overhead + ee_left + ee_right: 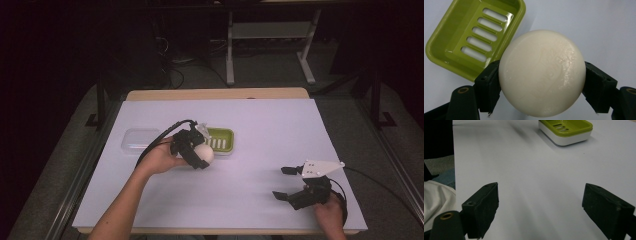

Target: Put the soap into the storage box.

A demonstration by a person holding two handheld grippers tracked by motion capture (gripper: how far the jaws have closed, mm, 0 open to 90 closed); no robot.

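A round cream-white soap (542, 73) is clamped between the two black jaws of my left gripper (200, 156), which is shut on it. The soap (204, 153) hangs just in front of a green slotted soap dish (220, 139) on a white base, near the table's middle. In the left gripper view the green soap dish (474, 35) lies up and to the left of the soap, with nothing in it. My right gripper (286, 183) stands open over the white sheet at the front right, nothing between its jaws. Far off in its view sits the green soap dish (565, 128).
A clear plastic lid (140, 139) lies left of the dish. A white sheet (260, 130) covers the wooden table (215, 94). Beyond the table stand the legs of a white frame (230, 50) on a grey floor. A white sleeve (436, 200) shows at the right gripper view's left.
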